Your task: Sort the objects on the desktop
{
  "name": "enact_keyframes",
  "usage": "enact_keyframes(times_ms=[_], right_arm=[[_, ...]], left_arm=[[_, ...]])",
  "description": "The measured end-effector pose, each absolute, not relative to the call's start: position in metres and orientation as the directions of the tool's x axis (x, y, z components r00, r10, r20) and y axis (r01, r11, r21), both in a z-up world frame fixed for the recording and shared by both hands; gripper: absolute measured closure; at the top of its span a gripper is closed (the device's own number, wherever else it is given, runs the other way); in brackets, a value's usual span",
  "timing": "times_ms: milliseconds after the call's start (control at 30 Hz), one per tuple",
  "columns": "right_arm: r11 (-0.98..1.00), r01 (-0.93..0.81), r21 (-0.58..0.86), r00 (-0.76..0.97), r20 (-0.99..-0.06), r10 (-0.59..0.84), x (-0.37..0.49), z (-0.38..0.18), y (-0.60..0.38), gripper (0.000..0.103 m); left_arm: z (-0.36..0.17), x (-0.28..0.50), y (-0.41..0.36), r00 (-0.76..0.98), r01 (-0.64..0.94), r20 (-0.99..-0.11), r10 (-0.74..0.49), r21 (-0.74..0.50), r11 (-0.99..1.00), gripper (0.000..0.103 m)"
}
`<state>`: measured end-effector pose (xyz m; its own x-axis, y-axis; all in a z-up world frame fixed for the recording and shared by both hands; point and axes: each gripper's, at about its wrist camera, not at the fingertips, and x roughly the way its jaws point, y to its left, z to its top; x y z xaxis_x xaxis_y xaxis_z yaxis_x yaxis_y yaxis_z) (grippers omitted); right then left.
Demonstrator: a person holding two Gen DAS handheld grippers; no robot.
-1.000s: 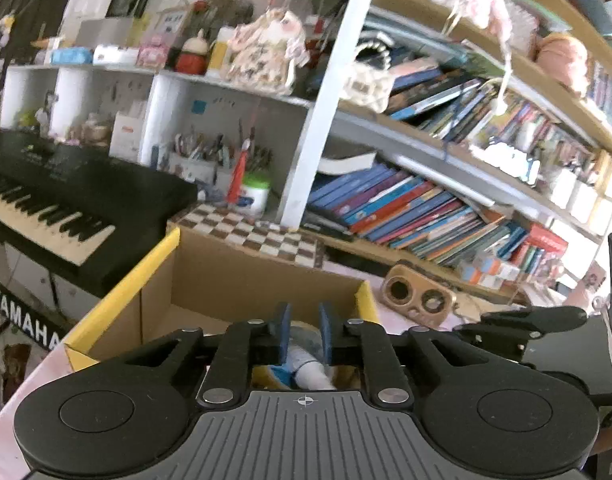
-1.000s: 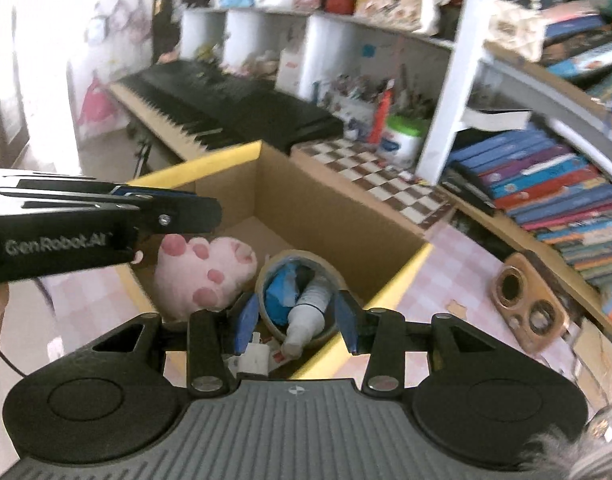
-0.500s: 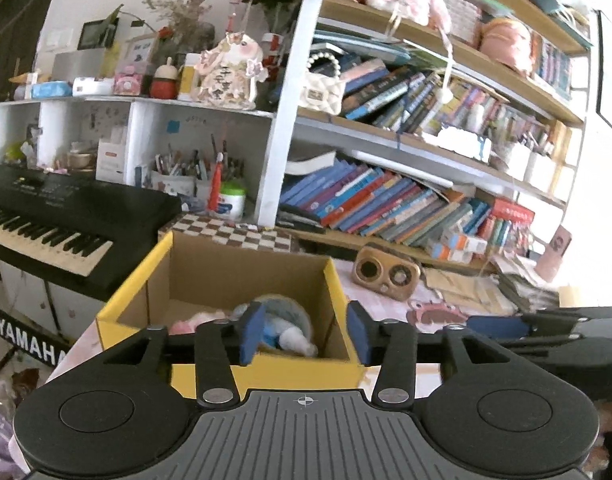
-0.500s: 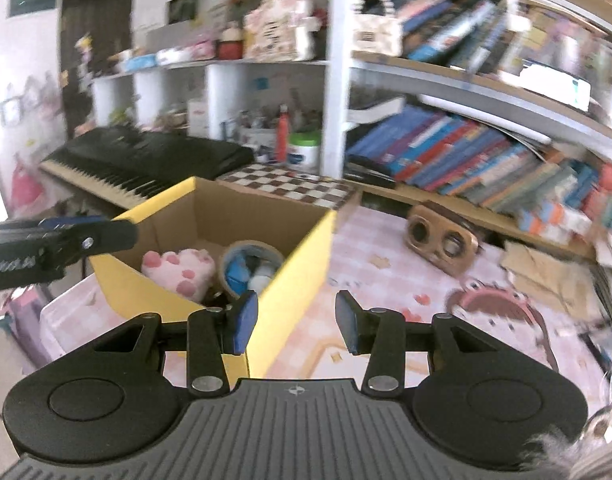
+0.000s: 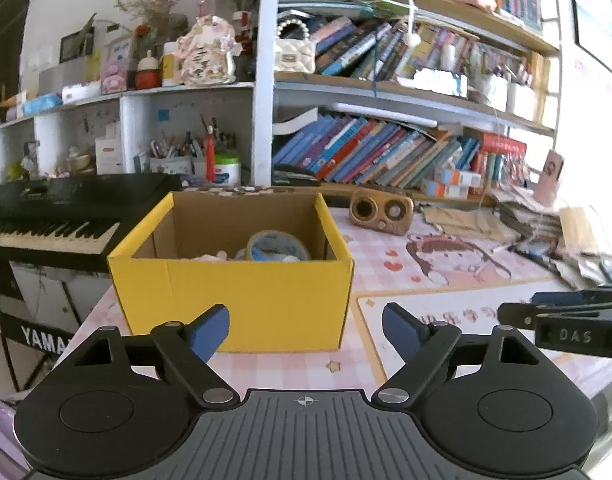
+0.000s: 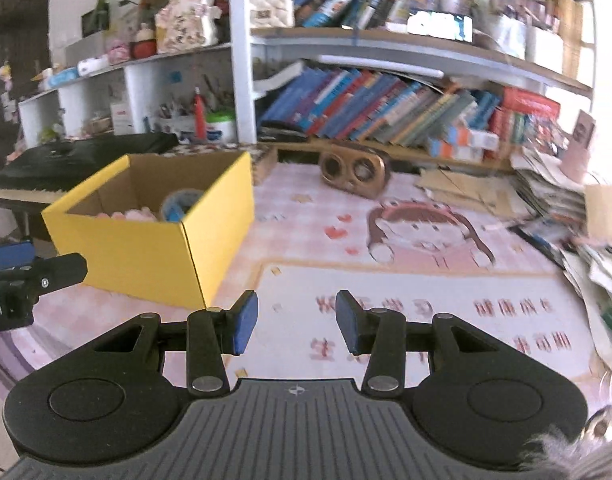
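Two grippers occupied the bottom of their own views, both empty. The left gripper (image 5: 306, 330) had its jaws spread wide, having just been opening, with nothing between the blue pads (image 5: 209, 332). The right gripper (image 6: 297, 322) showed a narrower gap, its pads (image 6: 243, 322) apart and pressing on nothing, only bare mat visible between them.

Just beyond the left gripper, in the centre of the left view, stood the yellow cardboard box (image 5: 245, 300), its near wall facing the camera and its top open. Its left side sat close to the table's left edge (the drop to the floor began just beside that corner). Inside, toward the back right of the box, a roll of tape (image 5: 277, 244) leaned with a pale pink plush (image 5: 209, 257) beside it; in the right view the same box (image 6: 145, 248) sat at centre left, one corner turned toward the camera.

To the right of the box the pink printed mat (image 6: 406, 300) lay largely open, giving free room across the middle and lower right of both views. Farther back on it rested a small wooden speaker (image 5: 380, 210), well apart from the box. A pile of papers (image 5: 546, 220) crowded the right edge.

At far left, past the table's edge, was a black keyboard (image 5: 65, 208). Behind everything rose bookshelves (image 5: 386, 152).
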<state>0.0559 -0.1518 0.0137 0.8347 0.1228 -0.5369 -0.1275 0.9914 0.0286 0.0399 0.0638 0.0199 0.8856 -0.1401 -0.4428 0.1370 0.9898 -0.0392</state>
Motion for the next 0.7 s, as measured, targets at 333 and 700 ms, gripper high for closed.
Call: enact_keyframes(times_ms=[333,700], right_arm=[[0.999,-0.016,0.05,0.82,-0.57,0.042,0.019,-0.005,-0.168,0.048],[0.999,-0.024,0.04,0.803,-0.594,0.043,0.009,-0.009,-0.164,0.019]], left_arm=[[0.007,0.027,0.048,0.86,0.156,-0.489,-0.149,-0.025,0.987,0.008],[-0.003,0.024,0.051,0.823,0.111,-0.557,-0.116,-0.042,0.993,0.008]])
